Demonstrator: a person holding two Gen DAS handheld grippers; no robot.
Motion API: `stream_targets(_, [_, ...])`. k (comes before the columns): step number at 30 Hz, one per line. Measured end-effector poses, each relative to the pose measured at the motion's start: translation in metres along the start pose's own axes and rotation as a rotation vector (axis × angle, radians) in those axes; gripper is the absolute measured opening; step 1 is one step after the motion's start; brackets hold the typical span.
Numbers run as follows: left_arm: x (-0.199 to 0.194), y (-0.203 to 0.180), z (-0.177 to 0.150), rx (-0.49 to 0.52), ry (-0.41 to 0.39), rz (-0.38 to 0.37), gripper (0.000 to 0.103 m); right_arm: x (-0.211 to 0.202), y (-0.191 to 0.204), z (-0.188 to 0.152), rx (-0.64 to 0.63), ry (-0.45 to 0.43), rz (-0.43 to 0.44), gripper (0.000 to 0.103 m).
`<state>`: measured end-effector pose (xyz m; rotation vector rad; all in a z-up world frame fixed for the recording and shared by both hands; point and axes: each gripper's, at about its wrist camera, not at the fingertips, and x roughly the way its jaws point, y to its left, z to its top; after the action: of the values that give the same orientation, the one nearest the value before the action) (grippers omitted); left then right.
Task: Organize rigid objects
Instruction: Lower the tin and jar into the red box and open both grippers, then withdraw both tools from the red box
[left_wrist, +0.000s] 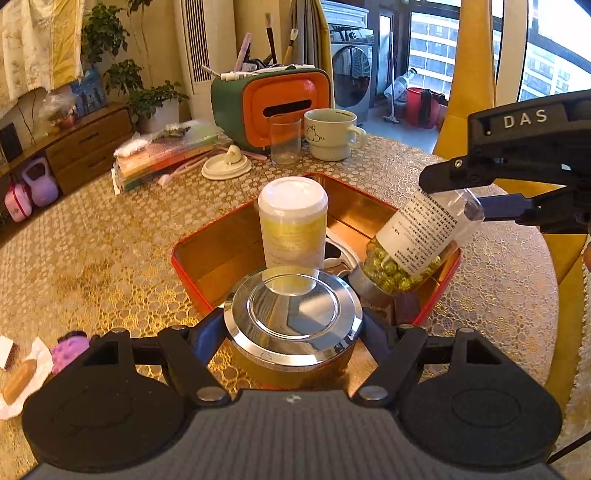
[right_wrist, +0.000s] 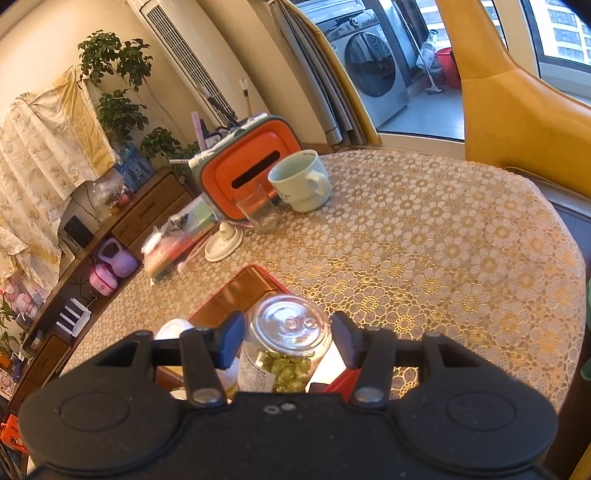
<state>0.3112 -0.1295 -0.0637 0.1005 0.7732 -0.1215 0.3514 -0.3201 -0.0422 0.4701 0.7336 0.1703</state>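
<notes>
A red tin box (left_wrist: 192, 254) with a gold inside stands on the table. In it a white-capped yellow bottle (left_wrist: 293, 225) stands upright. My left gripper (left_wrist: 293, 325) is shut on a round tin with a shiny silver lid (left_wrist: 293, 308) at the box's near edge. My right gripper (left_wrist: 460, 201) holds a clear jar of gold-green balls (left_wrist: 417, 240), tilted lid-down over the box's right side. In the right wrist view the jar (right_wrist: 288, 339) sits between the fingers (right_wrist: 231, 341), with gaps at both sides.
Behind the box stand an empty glass (left_wrist: 284, 138), a pale mug (left_wrist: 332, 133), a green and orange organizer (left_wrist: 273, 103), a white lid (left_wrist: 226, 164) and stacked books (left_wrist: 162, 155). A purple toy (left_wrist: 68, 350) and wrapped snack (left_wrist: 18, 380) lie near left. A yellow chair (right_wrist: 517, 110) stands right.
</notes>
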Motion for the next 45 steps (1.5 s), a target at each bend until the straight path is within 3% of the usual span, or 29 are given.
stream_targets(6, [0.006, -0.007, 0.002, 0.043, -0.017, 0.005, 0.077, 0.008, -0.001, -0.003, 0.001, 0.019, 0.001, 0.052])
stream_targets(22, [0.018, -0.013, 0.001, 0.059, 0.031, -0.029, 0.077, 0.012, -0.003, -0.009, -0.008, 0.049, -0.051, 0.057])
stream_targets(26, [0.010, -0.014, 0.000, 0.053, 0.019, -0.024, 0.077, 0.005, -0.004, -0.012, -0.014, 0.036, -0.057, 0.069])
stream_targets(37, [-0.031, -0.010, -0.005, -0.011, -0.028, -0.053, 0.078, -0.029, -0.001, -0.020, -0.048, 0.033, -0.030, 0.071])
stream_targets(45, [-0.073, -0.016, -0.012, -0.077, -0.051, -0.021, 0.078, -0.072, 0.003, -0.033, -0.120, 0.030, 0.029, 0.074])
